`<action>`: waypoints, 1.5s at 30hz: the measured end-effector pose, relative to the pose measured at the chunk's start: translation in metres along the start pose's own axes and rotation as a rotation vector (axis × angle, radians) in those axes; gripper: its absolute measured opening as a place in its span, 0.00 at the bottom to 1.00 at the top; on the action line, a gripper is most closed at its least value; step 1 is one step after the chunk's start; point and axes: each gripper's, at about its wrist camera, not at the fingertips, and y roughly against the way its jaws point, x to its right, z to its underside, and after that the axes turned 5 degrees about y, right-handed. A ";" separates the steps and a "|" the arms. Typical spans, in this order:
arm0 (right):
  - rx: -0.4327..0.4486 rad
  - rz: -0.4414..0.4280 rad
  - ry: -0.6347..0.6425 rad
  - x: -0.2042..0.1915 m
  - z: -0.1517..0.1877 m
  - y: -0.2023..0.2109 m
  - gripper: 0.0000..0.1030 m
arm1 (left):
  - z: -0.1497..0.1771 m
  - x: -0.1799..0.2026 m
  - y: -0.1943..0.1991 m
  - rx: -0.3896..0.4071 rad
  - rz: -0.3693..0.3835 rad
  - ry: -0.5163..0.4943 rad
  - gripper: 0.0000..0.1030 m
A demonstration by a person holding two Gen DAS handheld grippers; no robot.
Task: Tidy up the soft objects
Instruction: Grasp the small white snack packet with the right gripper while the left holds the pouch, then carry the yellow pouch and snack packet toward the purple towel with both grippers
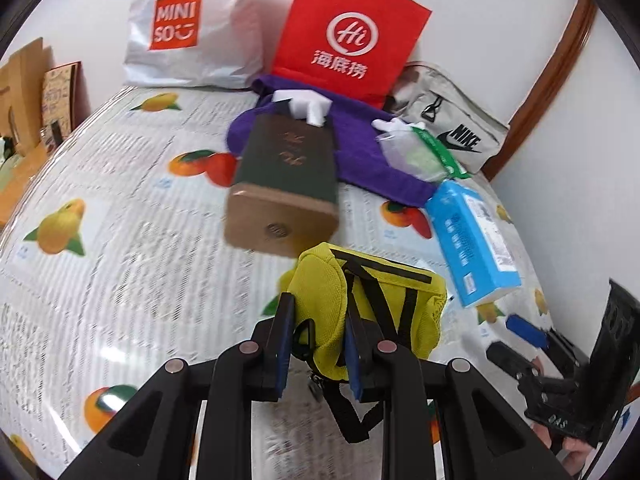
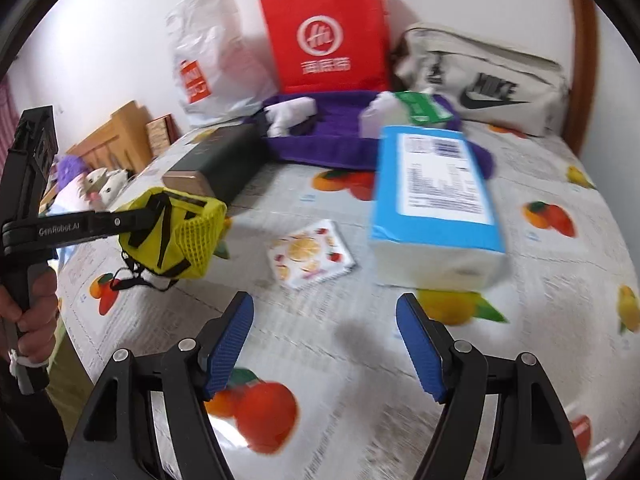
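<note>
A yellow mesh pouch (image 1: 372, 300) with black straps hangs above the table, and my left gripper (image 1: 320, 320) is shut on it. The right wrist view shows the same pouch (image 2: 176, 232) in the left gripper (image 2: 152, 216), lifted at the left. My right gripper (image 2: 325, 304) stands open over the fruit-print tablecloth (image 2: 360, 360), with nothing between its blue pads (image 2: 232, 340). Just beyond it lie a blue tissue pack (image 2: 432, 208) and a small fruit-print packet (image 2: 310, 254). A purple cloth (image 1: 360, 140) lies farther back, with a white item (image 1: 308, 106) on it.
A dark green box with a gold end (image 1: 284, 176) lies mid-table. Against the wall stand a white shopping bag (image 1: 184, 28), a red paper bag (image 1: 348, 32) and a beige sports bag (image 1: 452, 128). A green-and-white packet (image 1: 424, 152) rests on the cloth. Brown boxes (image 2: 120, 140) sit past the left edge.
</note>
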 end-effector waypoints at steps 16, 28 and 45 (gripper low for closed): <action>-0.039 0.051 0.016 -0.034 -0.024 -0.069 0.73 | 0.001 -0.055 -0.007 -0.008 -0.008 0.095 0.21; -0.073 0.181 -0.090 -0.023 -0.034 -0.093 0.71 | -0.009 -0.065 -0.014 -0.022 0.040 0.096 0.22; -0.030 0.186 -0.059 -0.017 -0.013 -0.060 0.04 | 0.002 -0.063 -0.013 -0.024 0.033 0.111 0.22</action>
